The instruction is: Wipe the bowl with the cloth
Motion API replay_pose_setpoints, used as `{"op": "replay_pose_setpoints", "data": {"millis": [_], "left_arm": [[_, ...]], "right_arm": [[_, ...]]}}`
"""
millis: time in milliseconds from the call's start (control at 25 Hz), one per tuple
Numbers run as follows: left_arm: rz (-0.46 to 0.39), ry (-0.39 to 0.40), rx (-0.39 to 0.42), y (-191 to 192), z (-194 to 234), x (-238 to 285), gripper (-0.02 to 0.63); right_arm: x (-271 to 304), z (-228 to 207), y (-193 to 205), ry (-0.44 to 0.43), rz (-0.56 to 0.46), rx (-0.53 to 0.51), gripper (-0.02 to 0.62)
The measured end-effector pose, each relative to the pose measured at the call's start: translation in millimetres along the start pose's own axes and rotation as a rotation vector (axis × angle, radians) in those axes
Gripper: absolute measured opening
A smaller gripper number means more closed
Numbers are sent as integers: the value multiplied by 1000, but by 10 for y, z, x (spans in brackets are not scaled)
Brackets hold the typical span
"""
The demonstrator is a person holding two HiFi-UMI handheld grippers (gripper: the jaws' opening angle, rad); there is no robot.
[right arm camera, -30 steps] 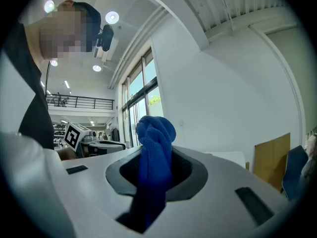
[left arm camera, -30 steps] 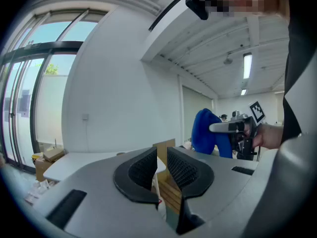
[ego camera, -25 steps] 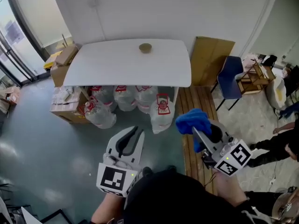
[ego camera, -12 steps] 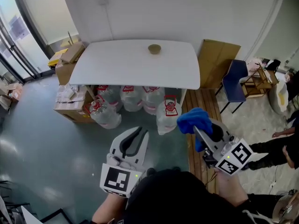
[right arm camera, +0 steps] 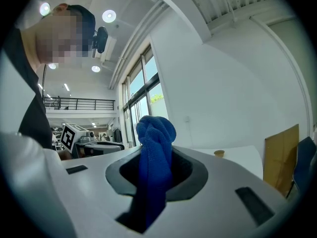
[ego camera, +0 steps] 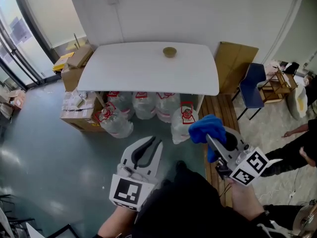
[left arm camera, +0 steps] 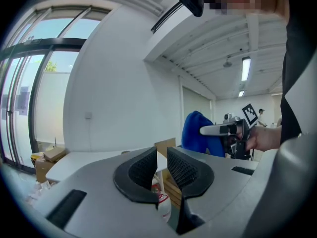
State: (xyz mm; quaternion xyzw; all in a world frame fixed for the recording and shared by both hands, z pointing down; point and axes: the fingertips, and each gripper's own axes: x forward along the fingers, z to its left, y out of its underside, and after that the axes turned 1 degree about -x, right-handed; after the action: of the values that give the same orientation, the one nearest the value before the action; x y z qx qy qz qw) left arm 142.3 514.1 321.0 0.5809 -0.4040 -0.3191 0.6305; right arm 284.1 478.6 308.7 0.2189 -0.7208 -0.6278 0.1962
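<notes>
Pointing level toward the table (ego camera: 133, 73), the right gripper (ego camera: 209, 139) clamps the blue cloth (ego camera: 204, 127). The left gripper (ego camera: 152, 144) beside it is empty, its jaws slightly apart. The bowl (ego camera: 170, 52) sits at the table's far edge, and water jugs (ego camera: 146, 105) crowd beneath the table.

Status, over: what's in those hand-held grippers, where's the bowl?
Left hand-held gripper empty, jaws narrowly apart. Right hand-held gripper clamps blue cloth. Bowl on table ahead, untouched. Jugs beneath table.

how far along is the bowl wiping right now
Done: the blue cloth is picked up, pinched in the right gripper. In hand: both grippers are held in the air, short of the white table. Left: the bowl sits on the table's far side, untouched; the left gripper is empty, jaws slightly apart. No wiping has begun.
</notes>
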Motion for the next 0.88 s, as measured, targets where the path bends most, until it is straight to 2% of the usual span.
{"op": "replay_pose_setpoints", "data": {"millis": [360,680,880], "left_arm": [[22,-29,-22,66,489,489,72],[48,-68,-37,-72,1154,1316,72],[72,-71,-45,-65,1481,1847,71]], "right_arm": [[571,-461,51,-42,3,31,80],[1331,-1247,-37,-78,15,62,80],[1629,-1800,-56,-64,16,79,80]]}}
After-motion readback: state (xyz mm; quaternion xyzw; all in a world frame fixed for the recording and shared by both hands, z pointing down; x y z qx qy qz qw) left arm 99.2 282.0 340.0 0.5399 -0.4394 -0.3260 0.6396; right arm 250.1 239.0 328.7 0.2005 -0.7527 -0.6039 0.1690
